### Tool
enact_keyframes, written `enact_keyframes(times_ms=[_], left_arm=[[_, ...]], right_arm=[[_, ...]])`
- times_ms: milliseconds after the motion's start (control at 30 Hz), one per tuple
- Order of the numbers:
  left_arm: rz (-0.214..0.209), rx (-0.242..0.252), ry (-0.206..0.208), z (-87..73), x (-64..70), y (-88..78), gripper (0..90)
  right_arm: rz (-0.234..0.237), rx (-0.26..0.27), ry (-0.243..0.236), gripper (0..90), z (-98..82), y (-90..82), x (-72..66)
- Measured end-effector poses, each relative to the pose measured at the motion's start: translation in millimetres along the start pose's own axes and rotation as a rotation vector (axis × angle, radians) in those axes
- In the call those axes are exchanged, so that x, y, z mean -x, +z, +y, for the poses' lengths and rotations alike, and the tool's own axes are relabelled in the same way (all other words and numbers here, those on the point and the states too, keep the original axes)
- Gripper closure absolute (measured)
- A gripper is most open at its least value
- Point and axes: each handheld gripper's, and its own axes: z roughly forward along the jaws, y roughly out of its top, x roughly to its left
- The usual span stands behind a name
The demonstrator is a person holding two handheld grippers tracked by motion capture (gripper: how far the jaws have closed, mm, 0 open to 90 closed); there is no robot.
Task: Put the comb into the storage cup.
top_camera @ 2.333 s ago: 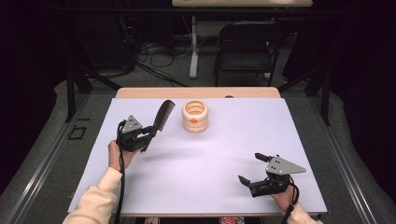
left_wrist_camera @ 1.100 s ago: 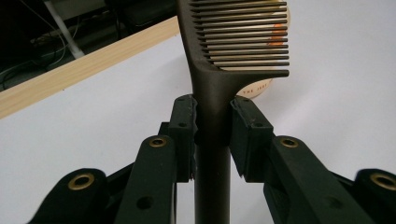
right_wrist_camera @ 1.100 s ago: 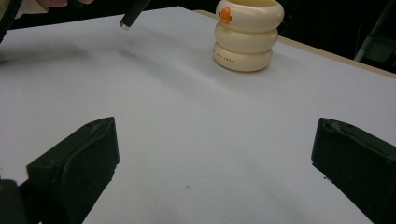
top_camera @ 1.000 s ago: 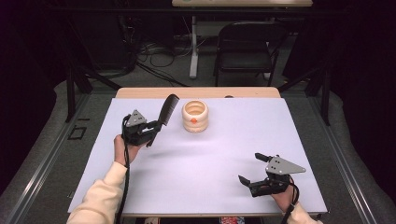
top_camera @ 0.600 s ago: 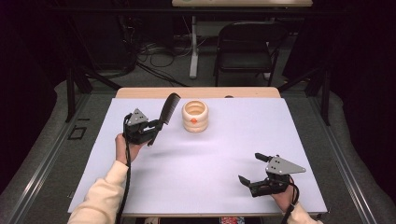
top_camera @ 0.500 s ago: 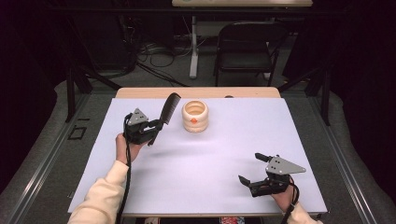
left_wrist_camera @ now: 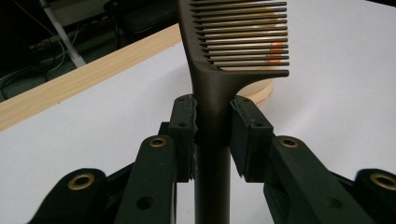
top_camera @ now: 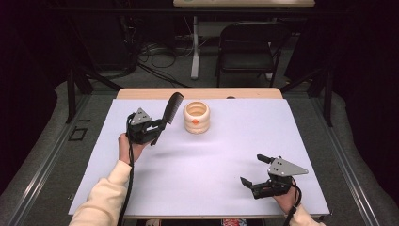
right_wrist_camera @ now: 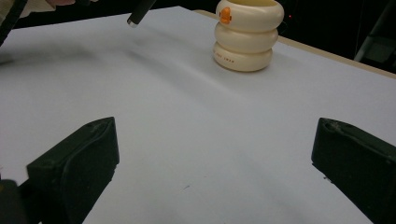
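Since the earliest frame the left gripper (top_camera: 157, 129) has carried the dark comb (top_camera: 172, 107) a little farther up the table toward the cream ribbed cup (top_camera: 196, 116), and over the last second nothing has shifted; its jaws pinch the comb's handle from both sides, teeth end raised and leaning toward one o'clock, just short of the cup, which stands at about twelve o'clock on the white table (top_camera: 207, 160). At about four o'clock the right gripper (top_camera: 257, 170) rests low near the front edge, jaws spread wide with nothing between them.
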Motion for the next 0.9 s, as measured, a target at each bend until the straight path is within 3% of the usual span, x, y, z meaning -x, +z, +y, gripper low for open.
enact_keyframes(times_ms=[900], left_arm=[[-0.009,-0.021,0.001,7.8,-3.4,10.9,71.6]], right_arm=[[-0.001,0.0,0.001,0.1,0.0,-0.3,0.4]])
